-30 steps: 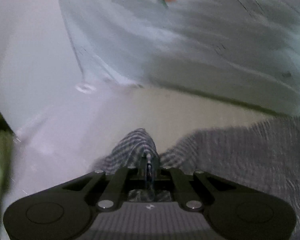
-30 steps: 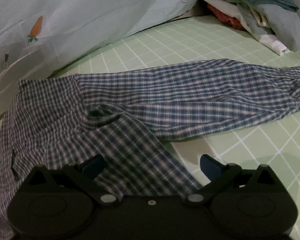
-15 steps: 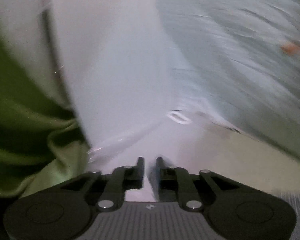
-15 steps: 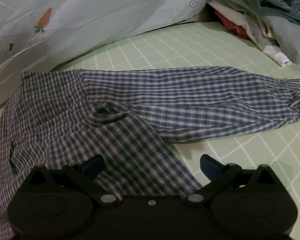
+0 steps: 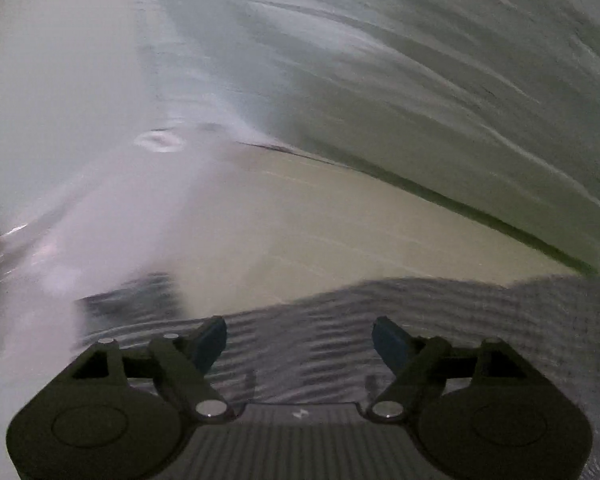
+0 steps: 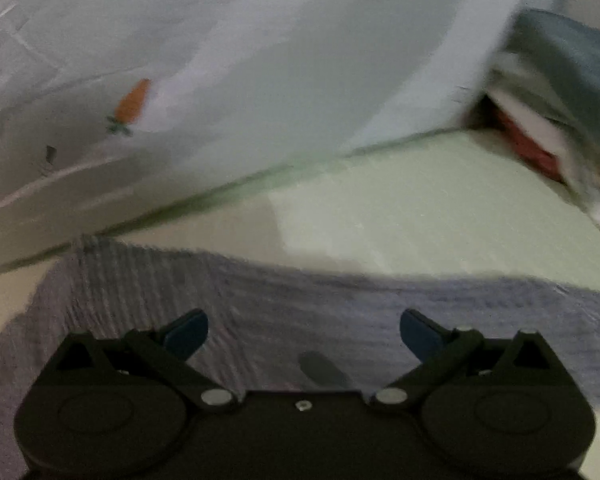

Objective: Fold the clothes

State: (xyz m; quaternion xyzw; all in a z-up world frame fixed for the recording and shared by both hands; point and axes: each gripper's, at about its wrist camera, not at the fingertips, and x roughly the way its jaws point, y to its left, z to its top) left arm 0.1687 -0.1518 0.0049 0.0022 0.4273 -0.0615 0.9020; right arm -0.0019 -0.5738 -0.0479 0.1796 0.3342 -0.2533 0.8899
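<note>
Between the blue-tipped fingers (image 5: 210,338) of the left gripper (image 5: 299,340), which are standing wide apart and holding nothing, the shirt (image 5: 420,320) is lying flat, its checked cloth filling the gap and running out toward 3 o'clock. Past the shirt's far edge, toward 12 o'clock, the bed (image 5: 320,216) is showing bare and pale. Beyond that a light quilt (image 5: 420,80) is rising across the upper part of the left view, blurred by motion, with a white sheet (image 5: 52,100) at 10 o'clock.

In the right view the right gripper (image 6: 304,334) is also spread wide, its fingers (image 6: 418,334) gripping nothing and hanging over the shirt (image 6: 300,304), which is stretching across from 9 o'clock to 3 o'clock. Past it at 1 o'clock the bed (image 6: 420,208) is showing green. The quilt (image 6: 220,80) is lying along the bed's far side, a carrot print (image 6: 132,104) on it at 10 o'clock. At 2 o'clock a pile of clothes (image 6: 560,100) is sitting on the bed, too blurred to sort out.
</note>
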